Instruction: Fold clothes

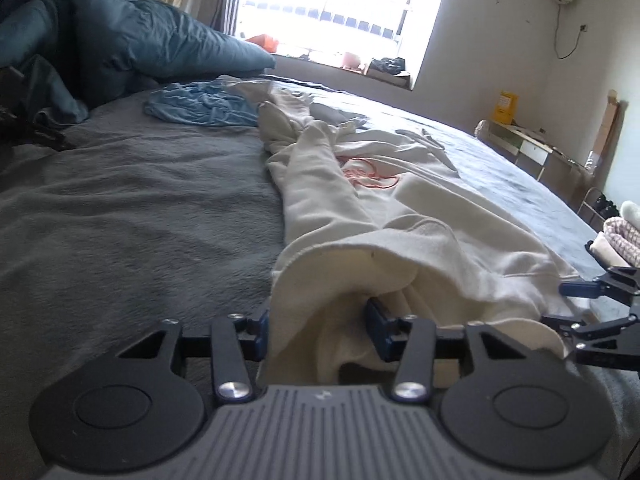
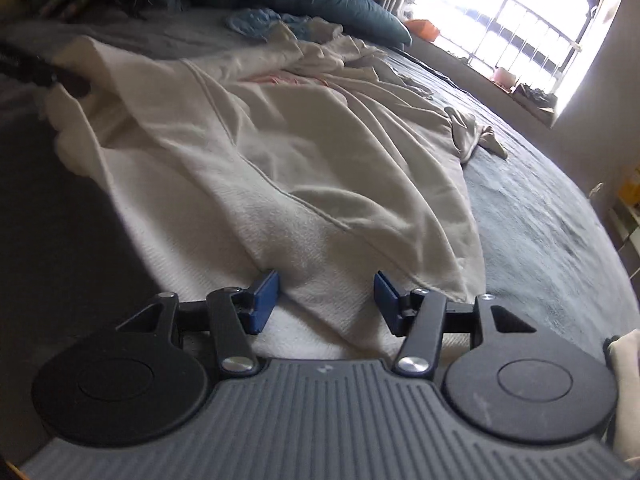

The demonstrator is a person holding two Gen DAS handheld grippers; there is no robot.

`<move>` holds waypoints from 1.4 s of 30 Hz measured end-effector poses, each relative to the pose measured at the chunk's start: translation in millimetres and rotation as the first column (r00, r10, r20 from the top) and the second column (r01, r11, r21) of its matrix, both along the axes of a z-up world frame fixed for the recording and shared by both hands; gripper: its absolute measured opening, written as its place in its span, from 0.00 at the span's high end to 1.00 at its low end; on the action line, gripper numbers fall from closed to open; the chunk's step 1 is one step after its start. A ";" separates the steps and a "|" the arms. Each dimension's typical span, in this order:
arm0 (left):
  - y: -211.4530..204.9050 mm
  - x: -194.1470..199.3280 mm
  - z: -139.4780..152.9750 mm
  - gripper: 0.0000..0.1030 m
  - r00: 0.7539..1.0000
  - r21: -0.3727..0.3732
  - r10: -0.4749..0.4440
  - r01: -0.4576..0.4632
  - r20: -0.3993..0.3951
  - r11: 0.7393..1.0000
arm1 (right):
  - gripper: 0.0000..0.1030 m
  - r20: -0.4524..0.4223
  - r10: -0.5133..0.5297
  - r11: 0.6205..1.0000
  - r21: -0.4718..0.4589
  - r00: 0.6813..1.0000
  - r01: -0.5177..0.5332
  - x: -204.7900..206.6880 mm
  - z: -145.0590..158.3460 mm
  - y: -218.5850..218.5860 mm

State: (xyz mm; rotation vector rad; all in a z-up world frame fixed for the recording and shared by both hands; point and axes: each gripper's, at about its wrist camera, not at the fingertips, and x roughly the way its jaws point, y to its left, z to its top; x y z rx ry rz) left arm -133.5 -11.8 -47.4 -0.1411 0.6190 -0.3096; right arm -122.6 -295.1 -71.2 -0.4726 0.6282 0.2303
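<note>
Left wrist view: left tongs and right tongs were spread wide around the near hem of the sweatshirt, nothing yet pinched; closing was judged next.

Grey bed: cream hoodie, blue garment

Cream sweatshirt with orange-red print, grey bedspread, light-blue garment, teal duvet.

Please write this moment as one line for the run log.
left gripper: open around hoodie hem | right gripper: open at hem | bed: hoodie unfolded
</note>
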 end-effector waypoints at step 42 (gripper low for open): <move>43.3 -137.1 30.7 0.87 0.994 0.116 -0.112 0.109 0.017 0.987 | 0.97 -0.037 -0.514 0.714 0.535 0.857 0.451 -189.4 27.8 -65.6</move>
